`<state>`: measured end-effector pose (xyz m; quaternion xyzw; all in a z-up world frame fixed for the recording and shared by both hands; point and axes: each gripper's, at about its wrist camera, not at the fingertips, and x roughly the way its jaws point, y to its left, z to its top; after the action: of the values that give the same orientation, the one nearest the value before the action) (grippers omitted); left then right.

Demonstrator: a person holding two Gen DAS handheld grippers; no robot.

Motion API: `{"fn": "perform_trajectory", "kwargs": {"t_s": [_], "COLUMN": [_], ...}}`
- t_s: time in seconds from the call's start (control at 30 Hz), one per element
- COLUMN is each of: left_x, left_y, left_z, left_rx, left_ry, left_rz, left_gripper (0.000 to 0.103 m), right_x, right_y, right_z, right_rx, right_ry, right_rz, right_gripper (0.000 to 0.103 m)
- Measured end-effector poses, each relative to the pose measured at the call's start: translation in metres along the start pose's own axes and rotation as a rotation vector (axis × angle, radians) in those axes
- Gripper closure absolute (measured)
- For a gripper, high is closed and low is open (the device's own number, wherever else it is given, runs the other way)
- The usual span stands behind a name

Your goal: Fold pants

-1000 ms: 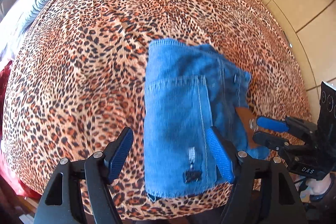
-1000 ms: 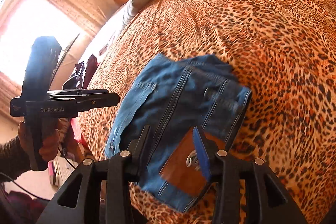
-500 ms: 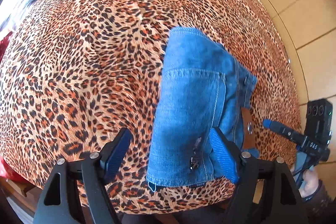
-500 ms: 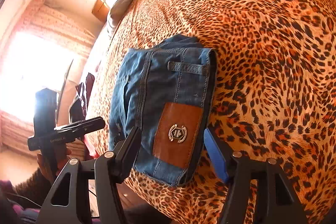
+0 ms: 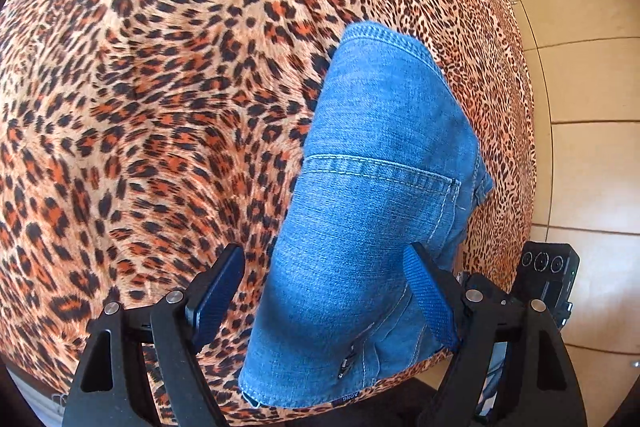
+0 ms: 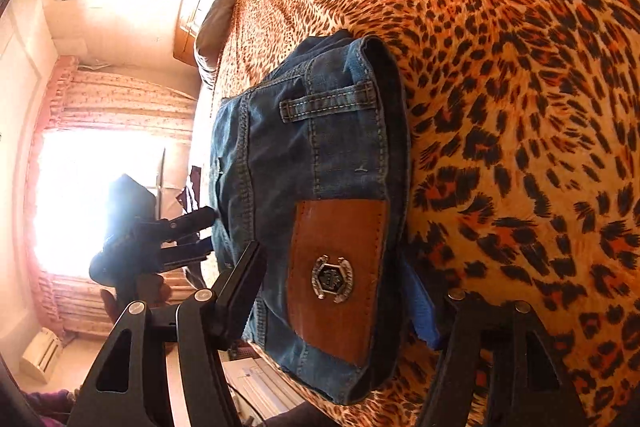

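Both grippers, left gripper (image 5: 326, 301) and right gripper (image 6: 336, 295), straddle the folded pants (image 5: 372, 211) with fingers spread, gripping nothing. Jeans lie on the leopard bedspread (image 5: 160, 87).

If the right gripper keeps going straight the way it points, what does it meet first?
The folded jeans: the open right gripper already straddles their near end, by the leather patch. Depth is unclear, but denim seems first, above the leopard bedspread.
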<state>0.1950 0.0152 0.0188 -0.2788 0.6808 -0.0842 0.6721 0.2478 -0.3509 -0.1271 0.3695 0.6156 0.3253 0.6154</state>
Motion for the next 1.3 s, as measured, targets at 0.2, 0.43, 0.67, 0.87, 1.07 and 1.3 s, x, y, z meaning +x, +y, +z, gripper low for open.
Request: {"fn": "perform_trajectory", "kwargs": {"t_s": [0.2,0.43,0.67,0.87,1.07,1.3], "left_x": [0.034,0.043,0.049,0.054,0.055,-0.003], "left_y": [-0.003,0.027,0.044,0.037,0.008,-0.017], "left_z": [0.022,0.045,0.064,0.066,0.056,0.034], "left_rx": [0.080,0.023,0.001,0.016,0.085,0.155], "left_ry": [0.080,0.142,0.165,0.155,0.121,0.032], "left_rz": [-0.027,-0.143,-0.163,-0.163,-0.057,-0.113], "left_gripper": [0.020,0.020,0.020,0.013,0.040,0.055], "right_x": [0.013,-0.004,0.018,0.031,0.047,0.026], "right_y": [-0.002,0.047,0.031,0.037,0.054,0.146], "right_z": [-0.003,-0.004,0.012,0.008,0.017,0.011], "right_rx": [0.072,-0.065,0.004,0.032,-0.066,-0.295], "right_ry": [-0.056,-0.058,-0.043,-0.045,0.007,0.004], "right_rz": [0.175,0.053,-0.022,0.158,-0.102,-0.177], "right_gripper": [0.031,0.033,0.029,0.032,0.063,0.066]}}
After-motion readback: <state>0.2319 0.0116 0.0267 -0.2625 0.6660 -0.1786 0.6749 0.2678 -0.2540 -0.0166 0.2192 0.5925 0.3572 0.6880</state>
